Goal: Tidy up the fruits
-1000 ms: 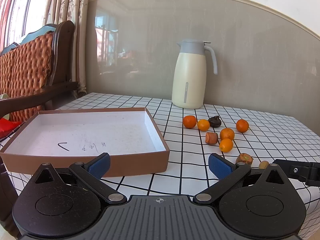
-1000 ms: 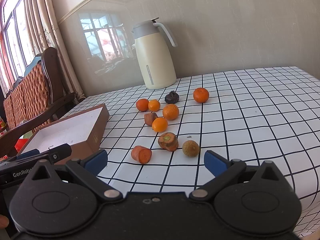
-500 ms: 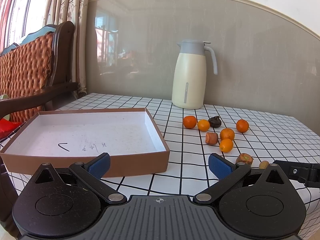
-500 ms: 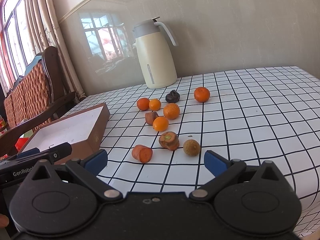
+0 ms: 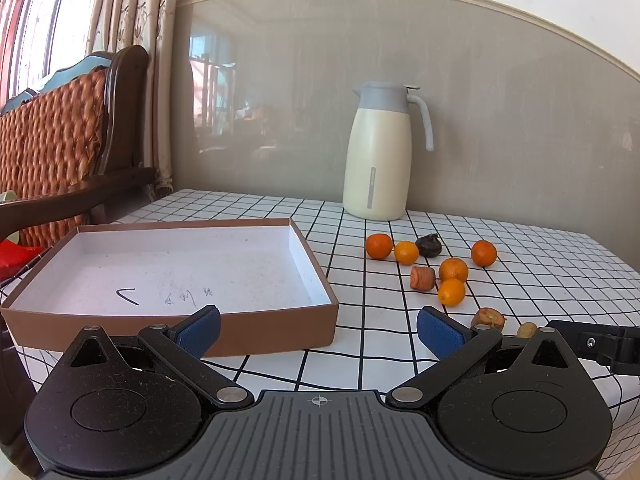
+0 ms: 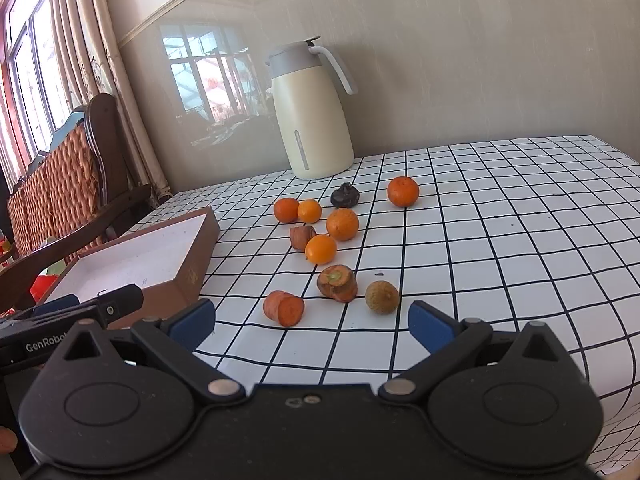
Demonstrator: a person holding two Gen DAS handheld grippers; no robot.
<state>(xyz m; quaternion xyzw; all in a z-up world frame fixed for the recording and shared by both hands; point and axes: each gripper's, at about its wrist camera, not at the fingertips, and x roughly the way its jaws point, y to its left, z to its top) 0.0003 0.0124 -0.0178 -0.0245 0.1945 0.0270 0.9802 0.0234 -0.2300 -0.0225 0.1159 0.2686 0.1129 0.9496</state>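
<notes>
- The table [image 5: 540,264], under a white cloth with a black grid, carries everything.
- A wooden chair [image 5: 72,140] with a woven orange back stands beyond the brown box, off the table's edge.
- The brown box [image 5: 256,332], white inside and empty, sits at the table's near corner; every fruit lies outside it, on the side towards the jug.
- A cream thermos jug [image 6: 312,120] with a grey lid stands upright behind the box and the fruit, near the wall.
- The left hand-held gripper [image 5: 318,330] hovers just in front of the box with its blue pads spread wide, holding nothing.
- The right hand-held gripper [image 6: 312,322] hovers beside the box, jaws equally spread and empty, facing the fruit.
- Five small oranges [image 6: 342,224] lie scattered between the box and the jug.
- A dark shrivelled fruit [image 6: 345,196] sits among them, nearer the jug.
- Three carrot pieces [image 6: 284,308] and one round brownish fruit [image 6: 382,297] lie nearest the right hand-held gripper.
</notes>
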